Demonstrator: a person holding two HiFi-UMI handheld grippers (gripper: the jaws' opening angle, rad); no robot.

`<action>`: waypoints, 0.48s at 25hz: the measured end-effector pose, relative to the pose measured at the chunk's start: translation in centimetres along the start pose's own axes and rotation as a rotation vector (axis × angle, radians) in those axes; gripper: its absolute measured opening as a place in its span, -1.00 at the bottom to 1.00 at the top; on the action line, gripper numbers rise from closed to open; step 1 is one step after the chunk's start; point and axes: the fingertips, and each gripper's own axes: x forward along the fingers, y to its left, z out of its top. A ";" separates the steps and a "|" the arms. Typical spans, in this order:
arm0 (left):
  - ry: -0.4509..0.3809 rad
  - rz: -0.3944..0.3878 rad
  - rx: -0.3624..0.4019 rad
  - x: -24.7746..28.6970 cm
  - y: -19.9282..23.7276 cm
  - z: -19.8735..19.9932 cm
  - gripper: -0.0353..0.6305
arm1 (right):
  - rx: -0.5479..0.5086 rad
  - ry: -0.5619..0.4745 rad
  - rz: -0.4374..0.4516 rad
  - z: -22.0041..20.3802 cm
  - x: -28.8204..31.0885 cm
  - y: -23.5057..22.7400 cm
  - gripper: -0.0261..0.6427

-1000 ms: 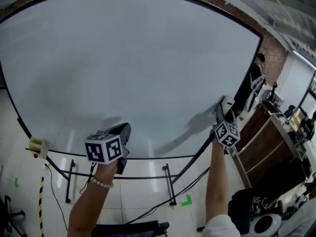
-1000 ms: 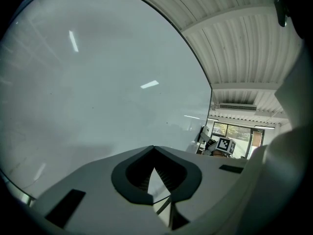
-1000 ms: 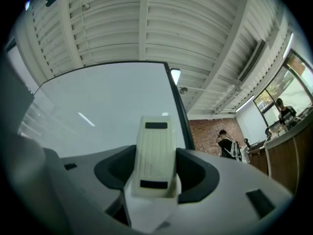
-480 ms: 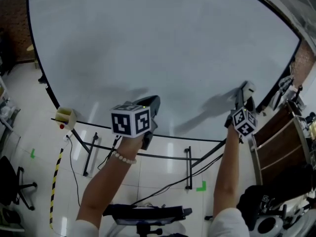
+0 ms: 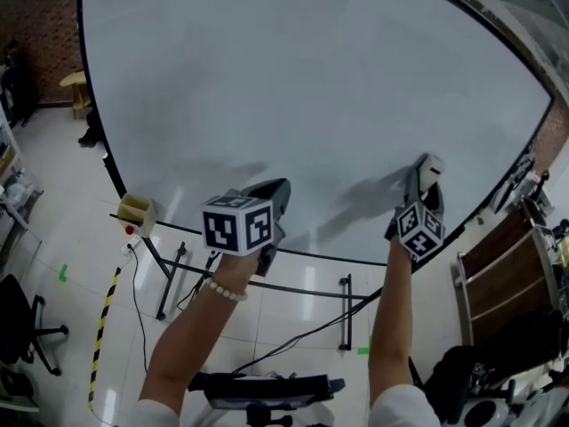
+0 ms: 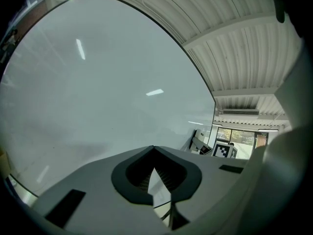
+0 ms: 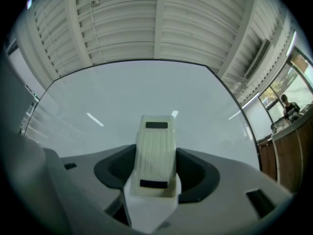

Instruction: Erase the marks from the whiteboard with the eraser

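Whiteboard [image 5: 311, 78] top cut off @ pic edge; eraser [image 7: 155, 153] underside hidden.

**No legible text anywhere**

No words, numbers or brand names can be read in any view. The cube [image 5: 236, 225] on the left gripper [image 5: 269, 192] and the cube [image 5: 418, 229] on the right gripper [image 5: 425, 174] carry only black-and-white square marker patterns. The eraser [image 7: 155, 153] shows two dark patches, with no print that can be made out.
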 end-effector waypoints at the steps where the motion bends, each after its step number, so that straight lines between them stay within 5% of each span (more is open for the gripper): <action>1: -0.005 0.002 0.002 -0.5 0.4 0.2 -0.92 | -0.002 0.005 0.008 0.0 -0.2 1.3 -0.09; 12: -0.049 0.046 0.011 -7.5 5.8 2.7 -0.93 | -0.015 0.005 0.165 -0.5 -2.0 18.4 -0.09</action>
